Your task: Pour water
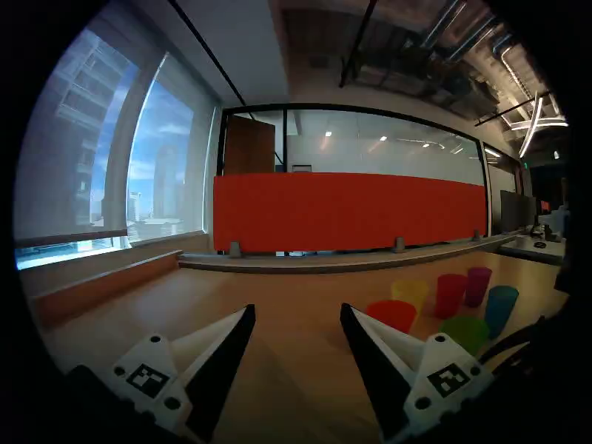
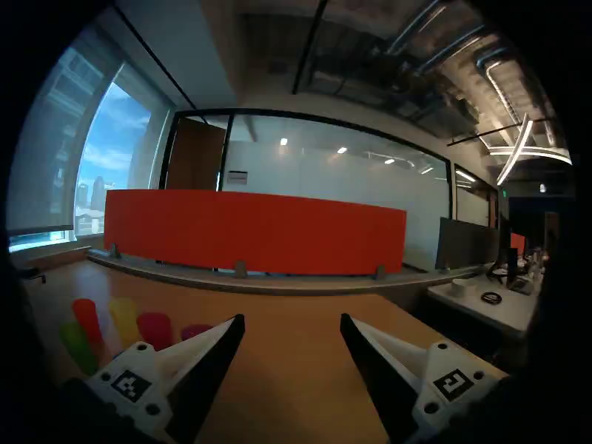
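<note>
Left hand-held gripper (image 1: 297,311): fingers apart with nothing between them, at the bottom centre of the left gripper view, above bare wood.
Right hand-held gripper (image 2: 292,320): fingers likewise spread and gripping nothing, at the bottom centre of the right gripper view.
Worktop (image 1: 222,296): pale wood, running from the fingers back to a raised ledge.
Cups, left gripper view: six coloured cups stand close together at the lower right, beyond the right-hand finger. The orange cup (image 1: 391,314) is nearest the finger, the yellow cup (image 1: 411,291) just behind it, then the red cup (image 1: 450,292) and magenta cup (image 1: 478,285). The teal cup (image 1: 501,307) and green cup (image 1: 465,331) lie towards the frame's edge.
Cups, right gripper view: the cup cluster (image 2: 123,320) sits at the lower left, partly behind the left-hand finger and blurred.
Contents: cannot tell whether any cup holds water.
Divider (image 1: 348,211): a long orange panel standing on the ledge, across the middle of the frame.
Window (image 1: 155,177): upper left, showing sky and towers.
Neighbouring desk (image 2: 488,300): right edge, carrying a dark monitor (image 2: 462,244).
</note>
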Motion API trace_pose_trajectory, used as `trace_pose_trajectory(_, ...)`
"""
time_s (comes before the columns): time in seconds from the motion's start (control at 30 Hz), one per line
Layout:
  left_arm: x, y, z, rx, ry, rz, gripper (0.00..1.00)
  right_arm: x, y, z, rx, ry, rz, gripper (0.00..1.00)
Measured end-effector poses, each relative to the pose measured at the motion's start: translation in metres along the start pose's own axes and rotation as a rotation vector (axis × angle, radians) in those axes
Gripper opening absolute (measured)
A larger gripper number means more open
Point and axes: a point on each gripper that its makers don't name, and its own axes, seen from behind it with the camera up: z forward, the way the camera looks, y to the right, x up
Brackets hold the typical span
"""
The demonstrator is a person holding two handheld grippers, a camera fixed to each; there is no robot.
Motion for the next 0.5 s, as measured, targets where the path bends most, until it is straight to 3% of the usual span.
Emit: trace_pose_trajectory(0.5,-0.001,0.001,0.001,0.000,0.000,0.001,0.85,-0.013,-0.030,0.013,0.073,0.046,-0.007,1.00)
